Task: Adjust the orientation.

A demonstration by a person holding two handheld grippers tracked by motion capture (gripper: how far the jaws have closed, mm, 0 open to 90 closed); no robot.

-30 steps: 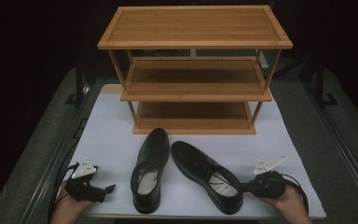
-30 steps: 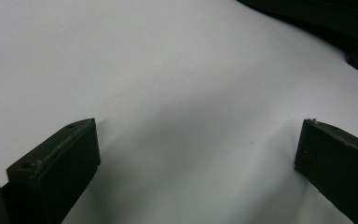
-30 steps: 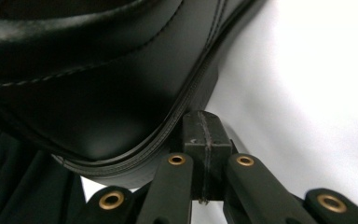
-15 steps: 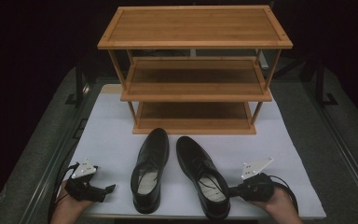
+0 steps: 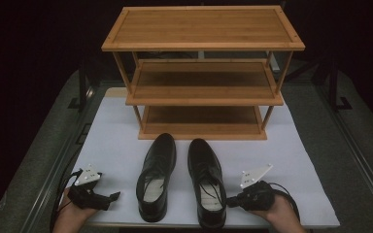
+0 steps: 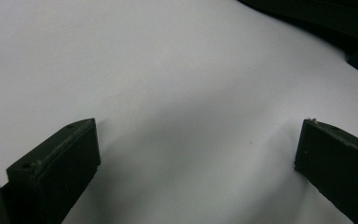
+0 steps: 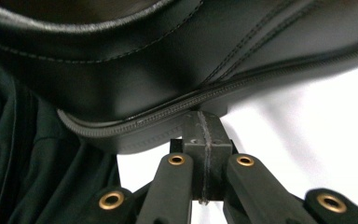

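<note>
Beside the closed right gripper (image 5: 230, 200), pressing the right shoe's (image 5: 206, 180) heel: both shoes unshelved, rack (image 5: 202, 73) bare. Left gripper (image 5: 112, 196) spread wide, empty.

Shoes (image 5: 158, 182) (image 5: 206, 182): glossy black leather, pale insoles, black laces. Rack (image 5: 201, 73): warm honey-brown wood, streaky grain. Sheet (image 5: 116, 131): plain white. Table (image 5: 349, 145): dull grey-green. Left gripper (image 5: 111, 196), right gripper (image 5: 230, 200): black, white plates; brass rivets on right one.
</note>
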